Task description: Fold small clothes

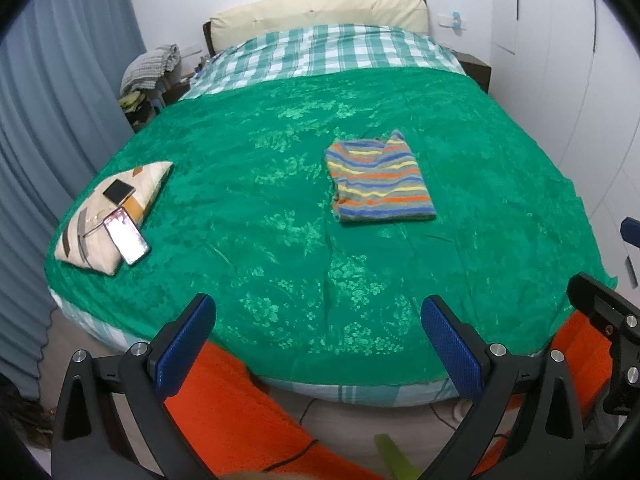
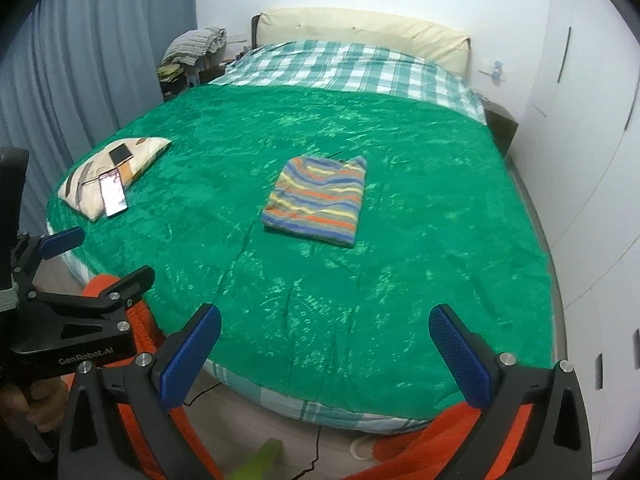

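The left claw [image 1: 318,344] is wide open and holds nothing. The right claw [image 2: 324,354] is wide open too, and empty. Both hang over the near edge of the bed [image 1: 280,288], well apart from the shirt [image 1: 378,178].

The striped shirt lies folded in a neat block in the middle of the green blanket [image 1: 248,200]. Its long side runs from the near edge of the bed toward the headboard, and its pointy corner faces the far end.

What could go wrong? I think a claw could pinch just the top layer, and the fold would fall open. The soft blanket could also get grabbed along with the shirt.

The pillow [image 1: 108,216] with two phones [image 1: 128,236] sits far left; a bump could knock them off.
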Demonstrator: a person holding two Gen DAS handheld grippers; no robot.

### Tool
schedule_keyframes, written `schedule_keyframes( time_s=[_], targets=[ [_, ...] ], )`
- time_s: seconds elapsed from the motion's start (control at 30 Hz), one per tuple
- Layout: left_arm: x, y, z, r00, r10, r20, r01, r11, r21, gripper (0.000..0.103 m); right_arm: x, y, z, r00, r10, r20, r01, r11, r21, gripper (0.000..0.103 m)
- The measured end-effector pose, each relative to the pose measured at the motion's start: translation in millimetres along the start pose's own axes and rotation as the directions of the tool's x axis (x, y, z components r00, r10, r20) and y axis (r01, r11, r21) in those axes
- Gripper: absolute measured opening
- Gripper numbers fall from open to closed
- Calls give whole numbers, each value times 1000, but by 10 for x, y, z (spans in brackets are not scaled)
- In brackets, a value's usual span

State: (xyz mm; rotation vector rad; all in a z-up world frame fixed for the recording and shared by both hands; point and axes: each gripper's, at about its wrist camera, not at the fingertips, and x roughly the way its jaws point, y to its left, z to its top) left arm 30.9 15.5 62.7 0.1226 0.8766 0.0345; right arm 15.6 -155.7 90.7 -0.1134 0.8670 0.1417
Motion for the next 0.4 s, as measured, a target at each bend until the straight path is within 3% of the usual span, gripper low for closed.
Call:
schedule_keyframes(
  time_s=[0.4],
  targets=[
    [-43,-115,3,999,-12,35,11,1000,15,103,40,-83,-21,1000,6,-6,-6,1000,26,102]
  ],
)
